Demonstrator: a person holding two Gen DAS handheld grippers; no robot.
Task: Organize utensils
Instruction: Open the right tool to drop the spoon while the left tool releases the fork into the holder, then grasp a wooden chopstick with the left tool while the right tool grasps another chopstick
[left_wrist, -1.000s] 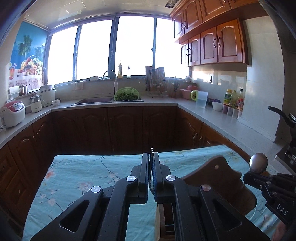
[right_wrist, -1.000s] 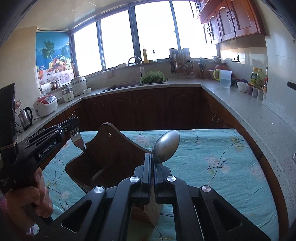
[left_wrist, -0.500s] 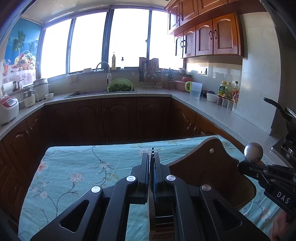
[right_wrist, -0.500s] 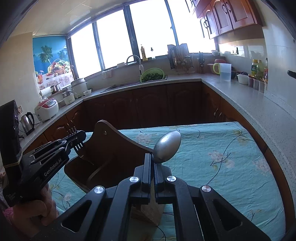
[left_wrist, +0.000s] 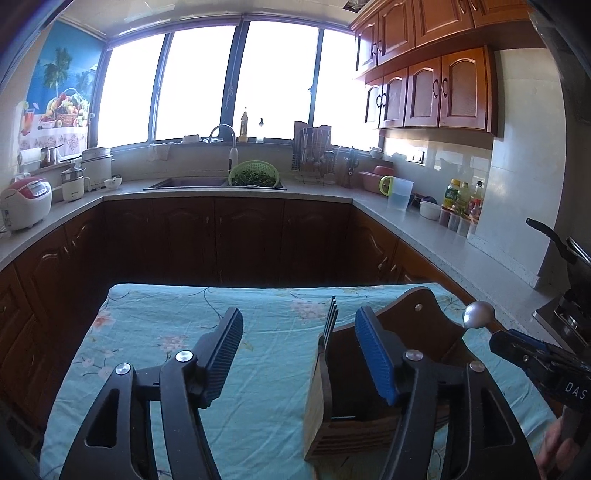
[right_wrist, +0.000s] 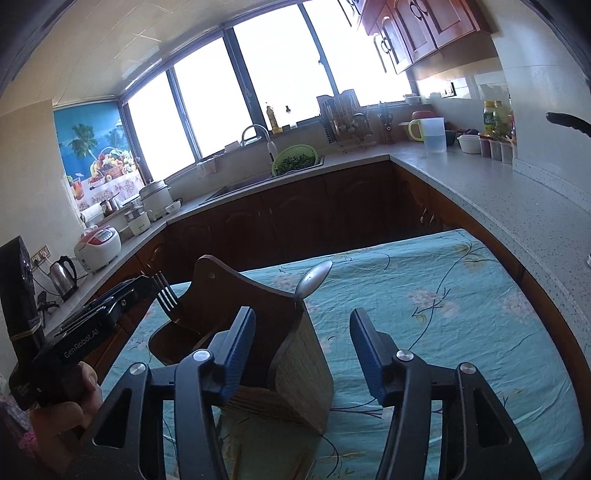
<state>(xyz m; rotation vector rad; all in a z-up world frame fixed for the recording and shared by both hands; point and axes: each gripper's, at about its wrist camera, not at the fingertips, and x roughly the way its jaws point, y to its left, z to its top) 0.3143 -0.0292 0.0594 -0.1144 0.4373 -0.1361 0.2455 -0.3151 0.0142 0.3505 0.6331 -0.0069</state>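
Observation:
A dark wooden utensil holder (left_wrist: 417, 347) (right_wrist: 258, 317) stands on the table with the turquoise flowered cloth (left_wrist: 192, 332). A steel fork (left_wrist: 330, 319) (right_wrist: 168, 297) stands in it, tines up, at its left side. A steel spoon (left_wrist: 478, 315) (right_wrist: 314, 280) stands in it, bowl up, at its right side. My left gripper (left_wrist: 299, 349) is open and empty, its fingers either side of the fork. My right gripper (right_wrist: 303, 349) is open and empty, just behind the holder below the spoon.
The table cloth (right_wrist: 424, 295) stretches to the right of the holder. Dark cabinets and a grey counter (left_wrist: 436, 236) wrap around behind. A sink with a green colander (left_wrist: 253, 178), a rice cooker (left_wrist: 24, 203) and a jug (left_wrist: 399, 192) stand on the counter.
Both grippers have opened. The left let go of the fork and the right let go of the spoon, and both utensils now stand in the holder.

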